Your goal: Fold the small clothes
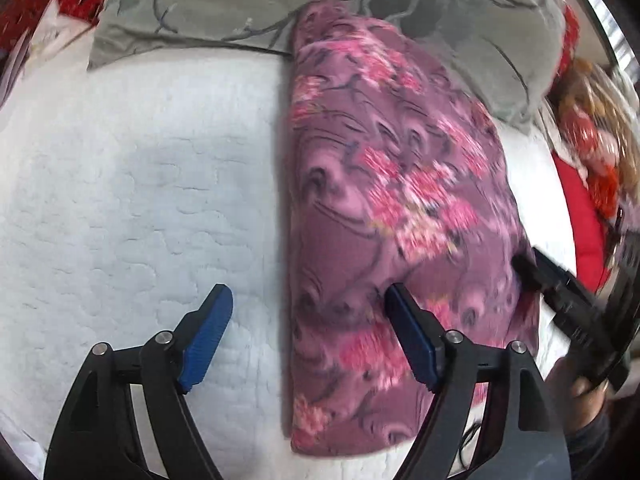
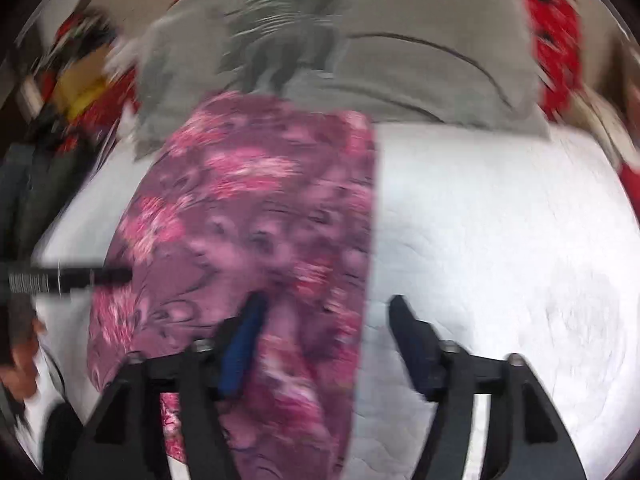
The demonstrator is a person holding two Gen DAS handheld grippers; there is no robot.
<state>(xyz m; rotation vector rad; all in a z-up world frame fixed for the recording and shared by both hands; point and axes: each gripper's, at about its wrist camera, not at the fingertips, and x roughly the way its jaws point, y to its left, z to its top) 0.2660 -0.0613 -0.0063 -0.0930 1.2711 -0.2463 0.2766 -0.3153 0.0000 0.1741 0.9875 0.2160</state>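
Note:
A purple garment with pink flowers (image 1: 384,208) lies folded in a long strip on the white quilted bed (image 1: 120,208). My left gripper (image 1: 308,300) is open and empty above the strip's left edge, its right finger over the cloth. In the right wrist view the garment (image 2: 256,216) lies left of centre; my right gripper (image 2: 326,308) is open and empty above its right edge. The right gripper also shows at the garment's right side in the left wrist view (image 1: 560,292). The right view is blurred.
A grey floral pillow (image 1: 256,4) lies behind the garment, also in the right wrist view (image 2: 360,60). Red patterned bedding (image 1: 584,216) sits at the bed's sides. White quilt (image 2: 500,240) spreads beside the garment.

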